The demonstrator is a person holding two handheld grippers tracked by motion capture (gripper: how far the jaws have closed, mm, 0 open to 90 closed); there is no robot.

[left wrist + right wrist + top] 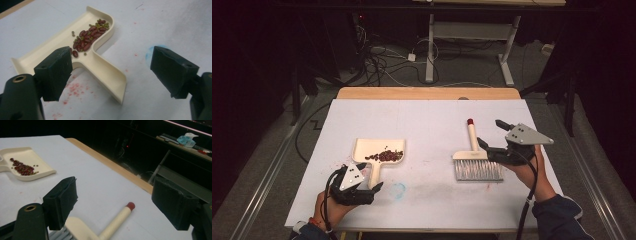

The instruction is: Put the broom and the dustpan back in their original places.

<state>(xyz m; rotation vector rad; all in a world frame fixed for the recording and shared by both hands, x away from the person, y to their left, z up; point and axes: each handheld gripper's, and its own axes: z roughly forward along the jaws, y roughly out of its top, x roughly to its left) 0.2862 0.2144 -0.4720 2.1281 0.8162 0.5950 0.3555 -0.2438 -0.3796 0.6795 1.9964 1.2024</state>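
Note:
A cream dustpan (379,150) lies left of centre on the white table, with a small heap of red and green beans (387,156) in its tray. My left gripper (368,178) is open at the end of the pan's handle (110,77), which lies between the jaws untouched; the beans (90,37) sit beyond. A cream hand brush (477,162) with grey bristles and a red-tipped handle (130,205) lies to the right. My right gripper (493,135) is open just right of the brush handle. In its own view the jaws stand wide above the handle (117,221), clear of it.
The wooden far edge of the table (427,93) borders a dark floor with cables and a desk frame (472,45). Pink stains (75,88) and a blue smear (398,190) mark the sheet near the pan handle. The dustpan (32,167) shows far left in the right gripper view.

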